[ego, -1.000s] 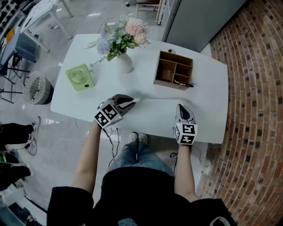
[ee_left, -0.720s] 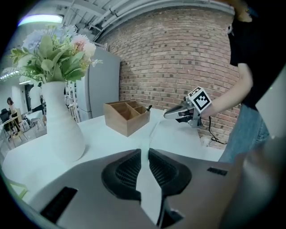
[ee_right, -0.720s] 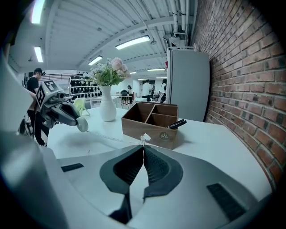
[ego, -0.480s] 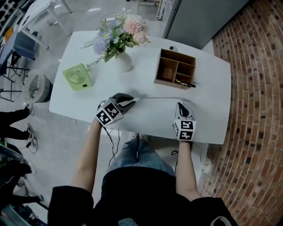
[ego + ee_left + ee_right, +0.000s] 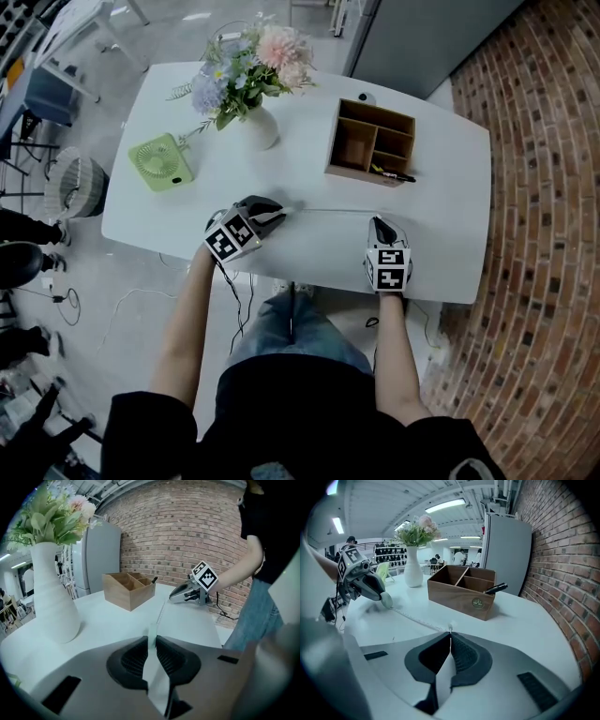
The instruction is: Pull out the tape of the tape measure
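1. Over to the left gripper [image 5: 275, 215], low at the centre-left of the head view, near the front edge of the white bench [image 5: 450, 197]. Its jaws are clamped on the tape measure [image 5: 151, 637]: the small pale case sits pinched between the two dark pads, which stand only a little apart, just the case's width.
2. Now the right gripper [image 5: 378, 224], lower right of centre in the head view. Its jaws are pressed right together, and in the right gripper view they nip the very end of the tape [image 5: 450, 629].
3. The tape [image 5: 328, 211] itself runs out in a thin pale line across the bench top, from the case at the left gripper to the tip of the right one. It lies low along the surface.
4. From the right gripper view, the case shows as a round pale lump [image 5: 386, 600] at the nose of the left gripper, mid-left of the frame.
5. Behind the line, a wooden organiser box [image 5: 368, 143] stands upper right of centre, with a black pen [image 5: 394, 174] in its front compartment.
6. Upper left, a white vase of flowers [image 5: 260, 131], and beside it a green fan [image 5: 161, 163] lying flat.
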